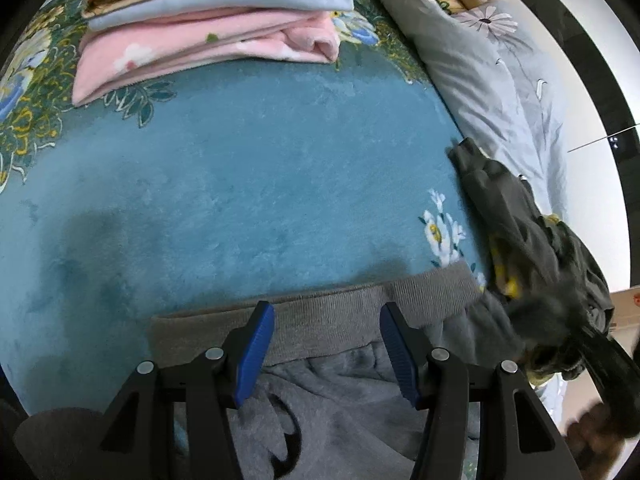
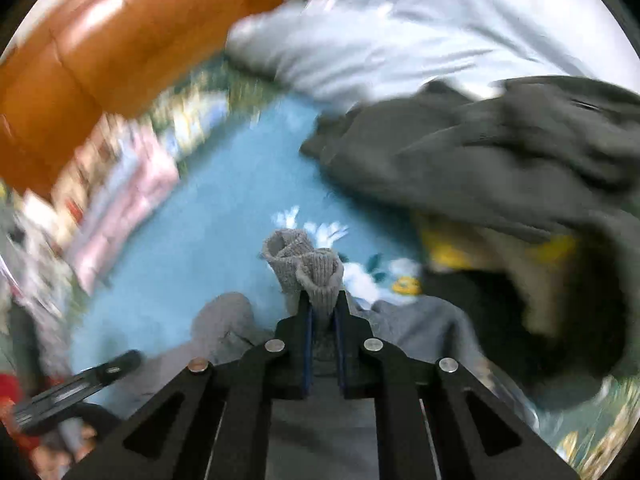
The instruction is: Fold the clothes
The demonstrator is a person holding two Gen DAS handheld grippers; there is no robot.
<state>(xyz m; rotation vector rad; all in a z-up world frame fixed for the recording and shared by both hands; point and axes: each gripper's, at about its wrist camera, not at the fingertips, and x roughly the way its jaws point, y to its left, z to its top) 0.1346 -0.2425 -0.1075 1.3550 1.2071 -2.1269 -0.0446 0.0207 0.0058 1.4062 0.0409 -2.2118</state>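
Observation:
A grey sweatshirt (image 1: pixel 344 400) with a ribbed hem (image 1: pixel 320 300) lies on the teal floral blanket (image 1: pixel 240 160). My left gripper (image 1: pixel 326 316) stands open just above the hem, one blue pad on each side, nothing pinched. My right gripper (image 2: pixel 322 304) is shut on a bunched ribbed cuff (image 2: pixel 308 268) of the grey sweatshirt (image 2: pixel 420 328), which sticks up beyond the fingertips. A crumpled dark grey garment (image 1: pixel 540 248) with yellow print lies to the right, also visible as the dark grey garment (image 2: pixel 500 160) in the blurred right wrist view.
Folded pink, blue and floral blankets (image 1: pixel 208 28) are stacked at the far side. A pale grey floral quilt (image 1: pixel 500 80) runs along the right. An orange leather headboard (image 2: pixel 120 48) stands behind. The other gripper's black arm (image 2: pixel 80 384) shows at lower left.

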